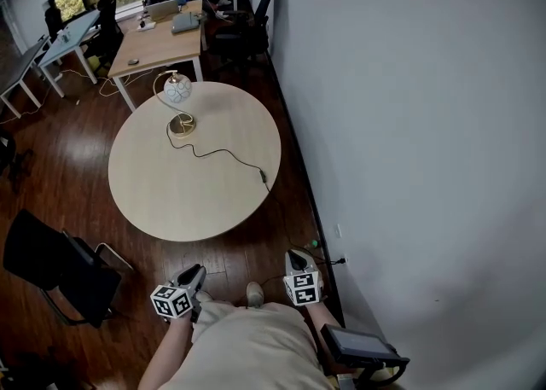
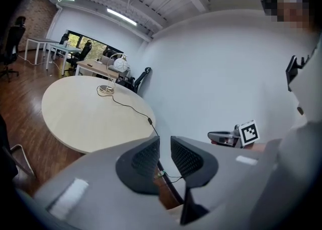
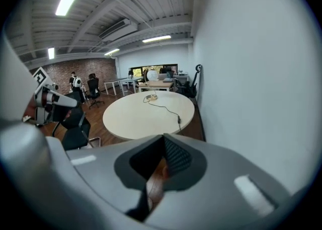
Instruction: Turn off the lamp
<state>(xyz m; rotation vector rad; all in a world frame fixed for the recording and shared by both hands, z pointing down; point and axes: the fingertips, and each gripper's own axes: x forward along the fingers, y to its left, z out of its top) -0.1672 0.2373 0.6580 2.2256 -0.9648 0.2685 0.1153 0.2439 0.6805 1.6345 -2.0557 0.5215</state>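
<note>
Right claw (image 3: 163, 146) pressed flat together, nothing pinched. Left claw (image 2: 164, 148) spread just a crack, nothing in the gap either. Both held low and close to the body, side by side, pointing out over bare floor (image 1: 256, 247) toward the near edge of the round table (image 1: 171, 200).

Lamp (image 1: 177, 91) well ahead of both claws, way over on the far side of the tabletop, a bit left of the left claw's line. Round white shade on a curved stalk, flat base under it. Cord (image 1: 223, 154) snaking from the base back toward the claws, with a small dark lump (image 1: 263, 177) on it near the table's right edge, probably the inline switch, then dropping off the edge toward the wall.

Lit or dark? Can't call it: shade looks white in every view, no clear glow. So fits two stories: standing off ahead of a reach for the switch, or standing off with the light already out.

Room-wise: wall (image 1: 409, 124) tight on the right claw's outer side, black chair (image 1: 51, 269) out past the left claw, open strip of floor straight ahead up to the table edge. Loose cord hanging ahead and right, an easy snag.
</note>
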